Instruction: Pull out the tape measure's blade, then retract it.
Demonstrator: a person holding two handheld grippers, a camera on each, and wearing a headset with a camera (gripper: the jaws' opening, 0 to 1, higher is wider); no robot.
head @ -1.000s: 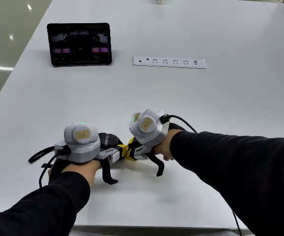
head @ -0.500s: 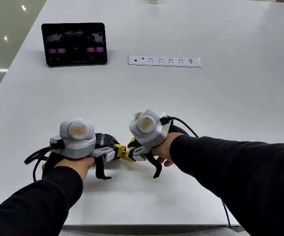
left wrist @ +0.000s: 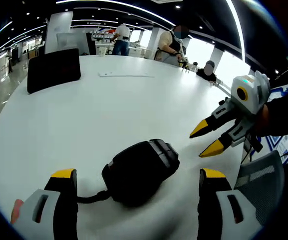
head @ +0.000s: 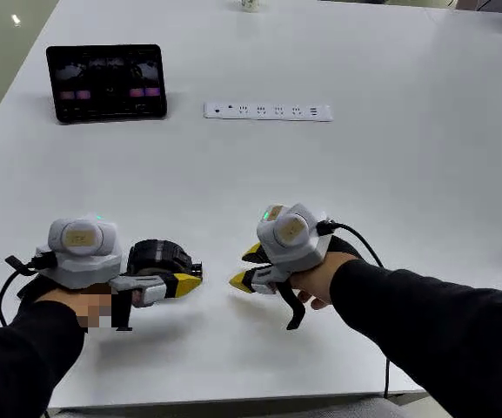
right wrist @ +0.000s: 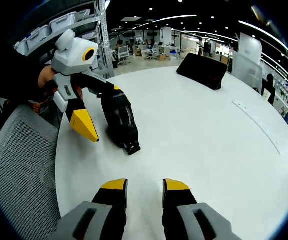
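A black tape measure lies on the white table, with no blade showing outside its case. My left gripper is open, its yellow-tipped jaws standing wide on either side of the tape measure without touching it. My right gripper hovers a short way to the right, open, with nothing between its fingers. In the right gripper view the tape measure sits ahead of my right gripper, beside one yellow fingertip of the left one. In the left gripper view the right gripper points in from the right.
A dark tablet stands at the far left of the table and a white power strip lies at the back middle. The table's front edge runs just below my arms. A mesh chair is beside the table. People stand far behind.
The two grippers met at the tape measure earlier; now they are apart. The right gripper has drawn back to the right with nothing in it, and the tape measure stays by the left gripper.
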